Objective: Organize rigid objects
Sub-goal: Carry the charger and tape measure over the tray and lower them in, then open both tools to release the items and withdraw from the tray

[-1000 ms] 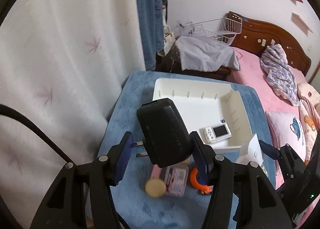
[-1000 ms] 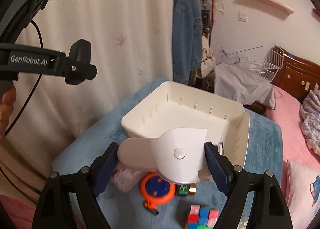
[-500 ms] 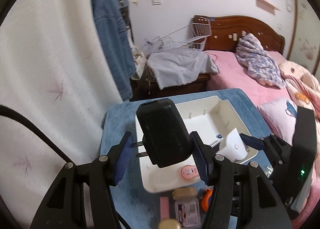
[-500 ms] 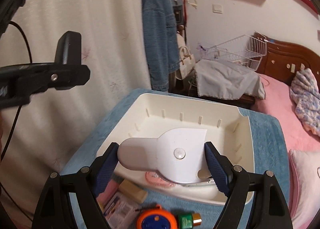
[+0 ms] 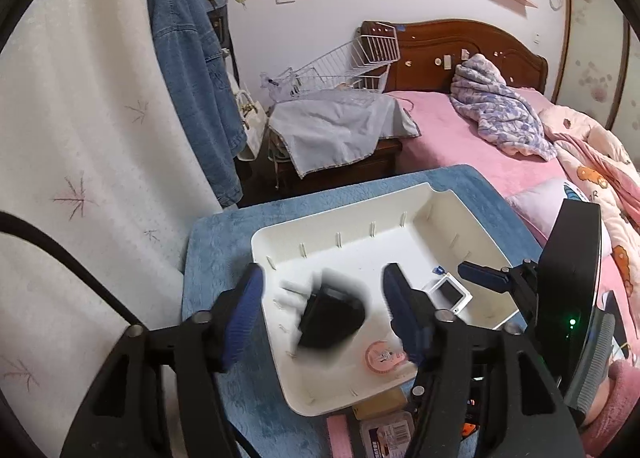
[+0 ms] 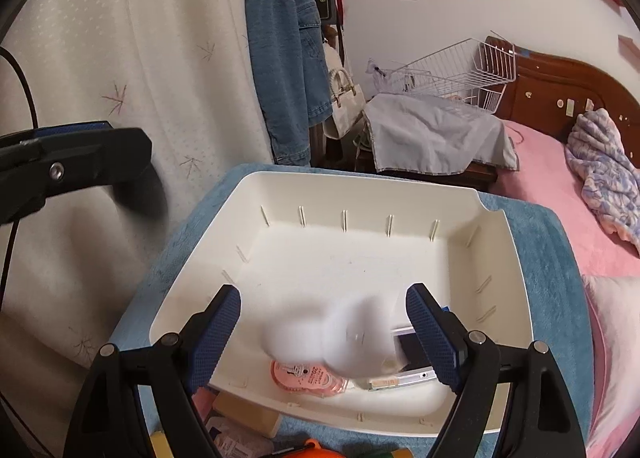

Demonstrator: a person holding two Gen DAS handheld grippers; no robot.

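Note:
A white tray [image 5: 472,213] [image 6: 360,179] sits on the blue mat. My left gripper [image 5: 322,278] hangs over the tray's near left part and its jaws are opening. The black plug adapter [image 5: 330,318] is a blur between them, loose, with neither pad touching it. My right gripper [image 6: 324,298] is over the tray's near side with its jaws apart. A blurred white rounded object [image 6: 336,338] drops between them with gaps to both pads. A small white device with a screen [image 5: 448,294] [image 6: 412,354] and a pink round case [image 5: 382,356] [image 6: 308,376] lie in the tray.
Loose items lie on the blue mat [image 5: 216,258] in front of the tray: a tan block [image 5: 378,404], a clear box [image 5: 386,432] and an orange tape measure [image 6: 308,448]. A white curtain [image 5: 80,117] stands left, a pink bed [image 5: 480,145] right.
Both grippers moved forward and down over the tray. The black adapter has left the left jaws, which spread wider, and the white object has slipped out of the right jaws.

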